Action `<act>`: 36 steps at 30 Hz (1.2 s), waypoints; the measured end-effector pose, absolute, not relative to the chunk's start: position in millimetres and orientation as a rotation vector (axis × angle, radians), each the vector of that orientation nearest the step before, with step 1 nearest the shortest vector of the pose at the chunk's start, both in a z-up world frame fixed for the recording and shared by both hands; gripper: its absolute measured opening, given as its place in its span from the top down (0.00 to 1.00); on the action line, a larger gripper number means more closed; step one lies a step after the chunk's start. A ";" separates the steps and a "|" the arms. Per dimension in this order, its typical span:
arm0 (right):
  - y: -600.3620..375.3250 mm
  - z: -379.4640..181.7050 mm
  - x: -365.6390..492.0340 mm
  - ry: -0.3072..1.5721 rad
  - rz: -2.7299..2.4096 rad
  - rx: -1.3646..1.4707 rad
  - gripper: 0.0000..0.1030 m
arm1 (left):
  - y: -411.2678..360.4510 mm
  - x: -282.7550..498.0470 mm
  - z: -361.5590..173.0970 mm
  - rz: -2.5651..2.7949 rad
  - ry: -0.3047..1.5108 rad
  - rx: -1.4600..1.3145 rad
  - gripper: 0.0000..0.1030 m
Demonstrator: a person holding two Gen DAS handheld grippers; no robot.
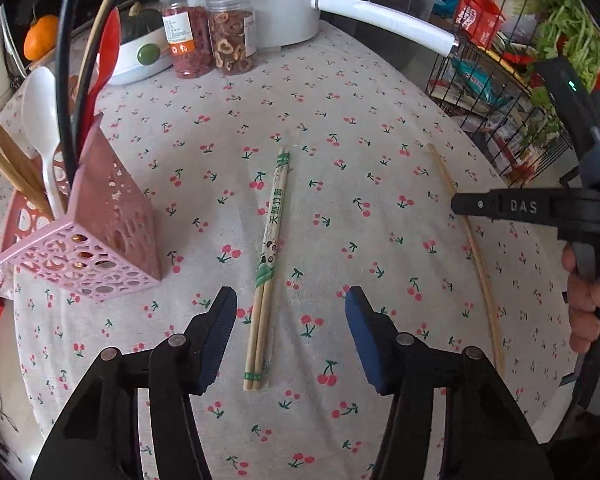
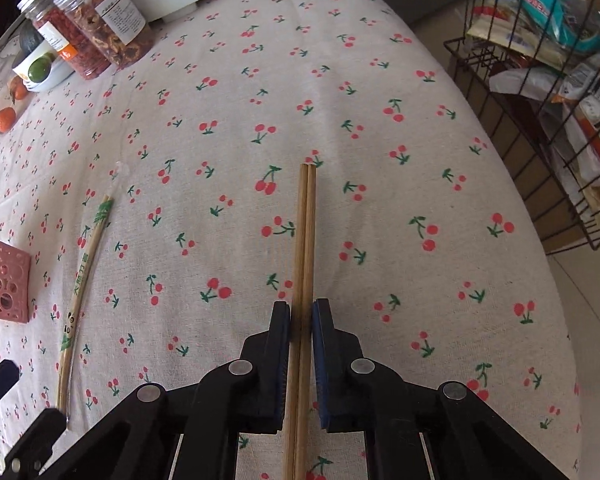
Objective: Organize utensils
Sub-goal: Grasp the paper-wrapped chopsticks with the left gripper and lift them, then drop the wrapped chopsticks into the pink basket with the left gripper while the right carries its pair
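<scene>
Bamboo, wrapped in a printed sleeve, lies on the cherry-print tabletop [image 1: 340,100] in the left wrist view: a wrapped pair of chopsticks [image 1: 269,248] running lengthwise between the left tongs [image 1: 291,308]. Those tongs stand apart on either side of it, their blue pads clear of the wood, gripping nothing. To the left sits the pink perforated holder [image 1: 100,232], which already carries a white spoon [image 1: 40,120], a red utensil [image 1: 104,60] and some wooden sticks. At the right edge the right tongs [image 1: 454,204] reach in over a bare pair of chopsticks [image 1: 476,256], with a hand [image 1: 588,300] on the grip.

From the right wrist view, the right tongs [image 2: 301,320] are closed on the bare chopsticks [image 2: 306,240], pads pressed to both sides, the sticks extending forward over the cloth. The wrapped pair [image 2: 80,280] lies well off to the left, near the holder [image 2: 2,280].

Judging by this, part of the sorting is done. Two pairs remain outside the holder: one now clamped, one not yet grasped.
</scene>
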State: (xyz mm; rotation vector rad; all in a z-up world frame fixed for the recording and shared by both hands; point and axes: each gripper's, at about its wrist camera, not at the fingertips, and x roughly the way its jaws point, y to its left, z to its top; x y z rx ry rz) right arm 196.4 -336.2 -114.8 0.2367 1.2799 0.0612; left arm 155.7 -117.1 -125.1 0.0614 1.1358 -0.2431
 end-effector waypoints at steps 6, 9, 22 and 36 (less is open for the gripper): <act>-343.8 -110.9 195.0 1.278 0.074 0.273 0.91 | -131.3 200.7 -145.6 -0.160 1.154 0.083 0.53; -346.0 -109.6 195.7 1.273 0.083 0.290 0.92 | -128.5 219.9 -156.0 -0.118 1.165 0.089 0.61; -349.3 -97.2 188.9 1.243 0.086 0.316 0.92 | -124.2 218.5 -147.2 -0.155 1.195 0.061 0.90; -324.8 -34.5 144.6 1.077 0.159 0.279 0.92 | -86.8 118.6 -46.8 -0.310 1.002 0.060 0.93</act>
